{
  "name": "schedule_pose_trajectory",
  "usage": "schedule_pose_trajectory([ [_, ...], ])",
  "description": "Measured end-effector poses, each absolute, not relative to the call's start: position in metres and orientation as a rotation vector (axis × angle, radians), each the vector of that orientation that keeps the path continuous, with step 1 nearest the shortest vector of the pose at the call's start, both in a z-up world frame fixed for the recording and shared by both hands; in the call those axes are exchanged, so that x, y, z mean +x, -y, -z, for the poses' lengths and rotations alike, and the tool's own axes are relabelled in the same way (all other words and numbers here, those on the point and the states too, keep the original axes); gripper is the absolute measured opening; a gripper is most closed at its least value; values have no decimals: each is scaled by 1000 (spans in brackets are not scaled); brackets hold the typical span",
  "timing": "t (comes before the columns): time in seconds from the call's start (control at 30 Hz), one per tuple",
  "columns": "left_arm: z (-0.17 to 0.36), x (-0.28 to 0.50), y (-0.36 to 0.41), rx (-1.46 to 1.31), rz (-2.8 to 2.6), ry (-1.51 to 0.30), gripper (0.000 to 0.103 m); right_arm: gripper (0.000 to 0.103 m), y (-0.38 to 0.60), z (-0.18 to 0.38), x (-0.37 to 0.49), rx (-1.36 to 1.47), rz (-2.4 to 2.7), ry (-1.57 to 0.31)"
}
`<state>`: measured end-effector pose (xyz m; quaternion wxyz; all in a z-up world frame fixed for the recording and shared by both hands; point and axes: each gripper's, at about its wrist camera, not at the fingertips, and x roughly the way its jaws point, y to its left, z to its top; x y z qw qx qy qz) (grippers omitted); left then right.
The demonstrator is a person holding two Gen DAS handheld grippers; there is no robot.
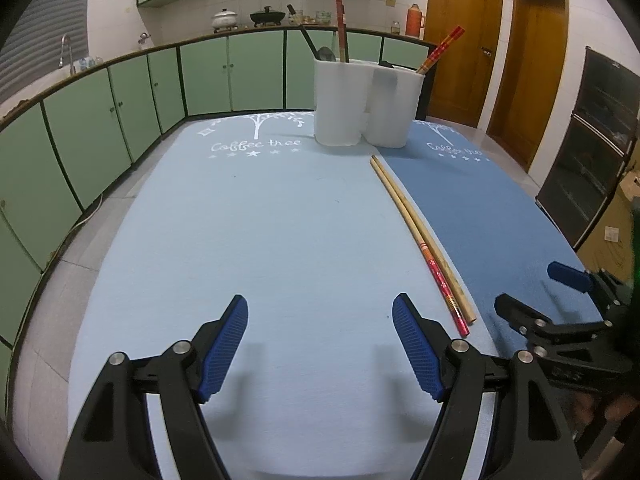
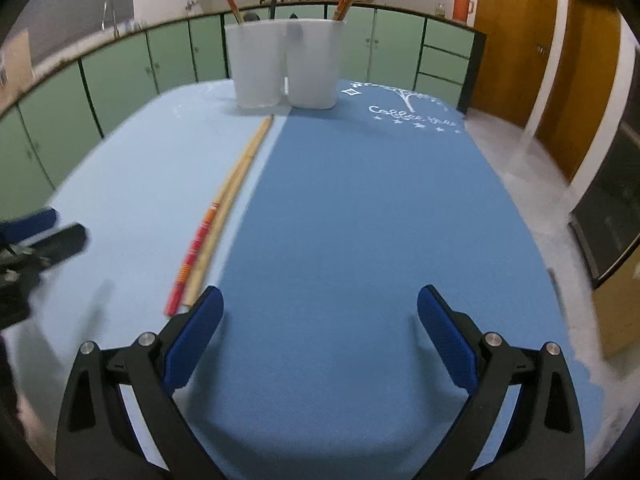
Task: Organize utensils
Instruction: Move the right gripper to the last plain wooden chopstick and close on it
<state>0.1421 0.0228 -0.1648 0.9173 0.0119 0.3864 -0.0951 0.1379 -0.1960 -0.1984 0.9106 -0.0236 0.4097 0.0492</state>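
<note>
A pair of long chopsticks (image 1: 420, 236) lies on the table along the seam between the light blue mat (image 1: 260, 240) and the dark blue mat (image 1: 480, 208); one has a red end. It also shows in the right wrist view (image 2: 224, 208). A white two-compartment holder (image 1: 366, 104) stands at the far end with red chopsticks and a black ladle in it; it also shows in the right wrist view (image 2: 284, 64). My left gripper (image 1: 320, 340) is open and empty over the light mat. My right gripper (image 2: 320, 328) is open and empty over the dark mat, its left finger by the chopsticks' near ends.
Green kitchen cabinets (image 1: 120, 120) with a counter run behind and left of the table. Wooden doors (image 1: 532, 72) and a dark cabinet (image 1: 592, 152) stand to the right. The table edge drops to a tiled floor on both sides.
</note>
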Motion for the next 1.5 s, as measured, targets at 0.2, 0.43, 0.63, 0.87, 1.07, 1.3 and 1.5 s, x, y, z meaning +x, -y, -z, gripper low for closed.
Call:
schedule_pose_trajectory([
  [0.2,164,141,-22,31,197,-795,74,95,170,201,133,-117,-172,-843],
  [0.43,163,143,-25,21,191,-795,74,95,173,203,137,-105,-153,-854],
  [0.63,163,143,-23,26,199,-797,74,95,171,208,138,-100,-159,-873],
  [0.87,165,143,-24,22,195,-799,74,94,176,209,144,-113,-83,-871],
  [1.07,166,144,-21,18,199,-803,74,85,179,204,136,-76,-124,-848],
  [1.3,167,143,-18,22,199,-805,74,35,169,208,138,-35,-188,-844],
  [1.5,169,142,-11,32,207,-811,74,6,172,207,133,0,-230,-830],
])
